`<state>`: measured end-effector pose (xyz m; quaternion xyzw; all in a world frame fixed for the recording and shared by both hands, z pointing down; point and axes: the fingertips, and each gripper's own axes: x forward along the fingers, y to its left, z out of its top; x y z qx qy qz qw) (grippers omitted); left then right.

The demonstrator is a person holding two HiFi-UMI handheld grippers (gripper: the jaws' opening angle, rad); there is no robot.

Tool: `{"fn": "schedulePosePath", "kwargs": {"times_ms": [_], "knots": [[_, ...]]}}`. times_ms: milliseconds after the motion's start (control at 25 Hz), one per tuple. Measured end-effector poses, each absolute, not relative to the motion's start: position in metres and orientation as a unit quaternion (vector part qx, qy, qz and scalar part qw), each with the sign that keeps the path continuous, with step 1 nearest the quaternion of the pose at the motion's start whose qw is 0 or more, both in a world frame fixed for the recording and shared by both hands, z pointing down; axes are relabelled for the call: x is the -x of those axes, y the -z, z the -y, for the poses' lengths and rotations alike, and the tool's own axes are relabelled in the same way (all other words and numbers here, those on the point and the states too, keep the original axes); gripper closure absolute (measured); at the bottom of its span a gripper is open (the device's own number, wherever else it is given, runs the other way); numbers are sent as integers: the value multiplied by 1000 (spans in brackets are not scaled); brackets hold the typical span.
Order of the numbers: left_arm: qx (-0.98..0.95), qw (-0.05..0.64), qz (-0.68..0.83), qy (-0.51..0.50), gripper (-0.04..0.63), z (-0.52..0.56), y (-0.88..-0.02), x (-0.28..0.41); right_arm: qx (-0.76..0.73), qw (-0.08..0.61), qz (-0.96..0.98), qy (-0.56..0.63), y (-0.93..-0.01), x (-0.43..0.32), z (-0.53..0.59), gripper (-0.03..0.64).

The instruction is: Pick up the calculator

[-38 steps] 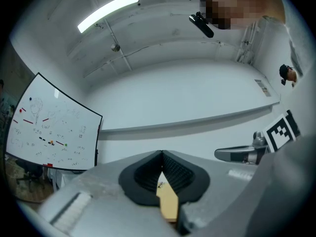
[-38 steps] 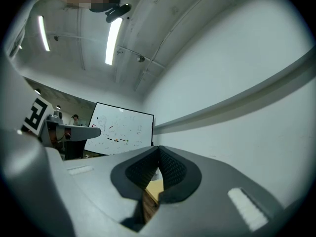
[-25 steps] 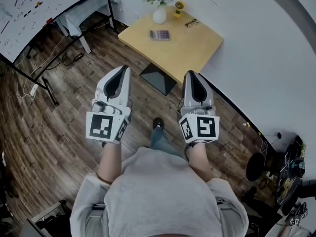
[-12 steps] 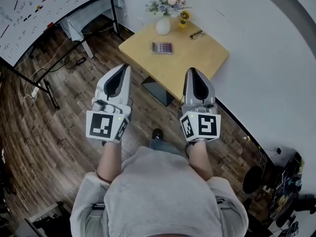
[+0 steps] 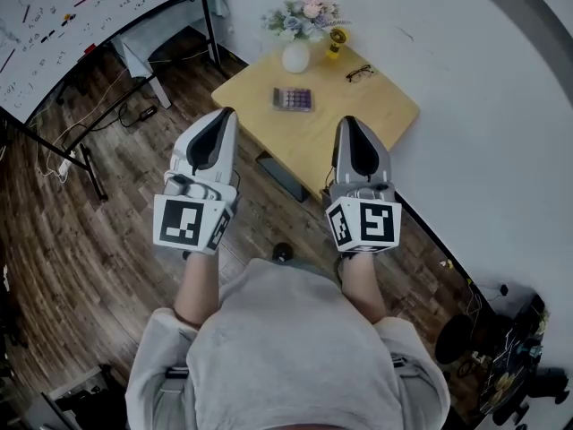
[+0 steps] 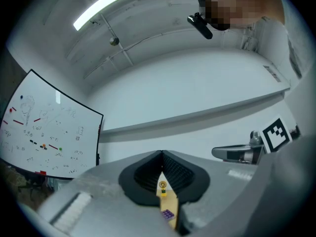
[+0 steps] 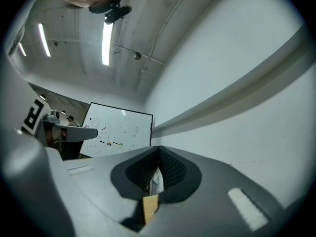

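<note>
A purple-keyed calculator (image 5: pixel 294 99) lies flat near the middle of a small wooden table (image 5: pixel 376 106) ahead of me. My left gripper (image 5: pixel 221 116) hangs shut and empty over the floor, just short of the table's near-left edge. My right gripper (image 5: pixel 349 124) is shut and empty too, with its tip over the table's near edge. In the left gripper view the calculator (image 6: pixel 168 214) shows as a small purple patch through the slit under the closed left gripper (image 6: pixel 162 157). The right gripper view shows only the closed right gripper (image 7: pixel 158 154) and a sliver of table (image 7: pixel 149 207).
A white vase of flowers (image 5: pixel 296 55), a small yellow object (image 5: pixel 336 38) and a pair of glasses (image 5: pixel 360 73) stand at the table's far side. A whiteboard on a stand (image 5: pixel 81 16) is at the left, with cables (image 5: pixel 125 106) on the wooden floor. A white wall runs along the right.
Both grippers have moved forward toward the table, still shut; the table and calculator now sit nearer in the head view, and the right tip has reached the table's near edge.
</note>
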<state>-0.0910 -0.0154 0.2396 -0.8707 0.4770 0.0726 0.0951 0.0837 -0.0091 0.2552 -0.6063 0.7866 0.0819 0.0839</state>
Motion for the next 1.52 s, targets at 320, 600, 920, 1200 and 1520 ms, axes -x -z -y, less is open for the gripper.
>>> {"fn": "schedulePosePath", "kwargs": {"times_ms": [320,600,920,1200,1520], "knots": [[868,97,-482,-74,598,52,-240,66,600,86,-791,-83,-254,-107,48,614],[864,97,-489,-73,598,75,-243,50,588,86,-801,-77,-260,-122,74,614],[862,92,-495,-55,598,98,-251,44,585,87,-804,-56,-271,-130,98,614],[867,87,-488,-52,598,134,-259,38,592,81,-800,-54,-278,-134,130,614],[872,77,-481,-58,598,193,-264,34,600,76,-795,-51,-280,-139,186,614]]}}
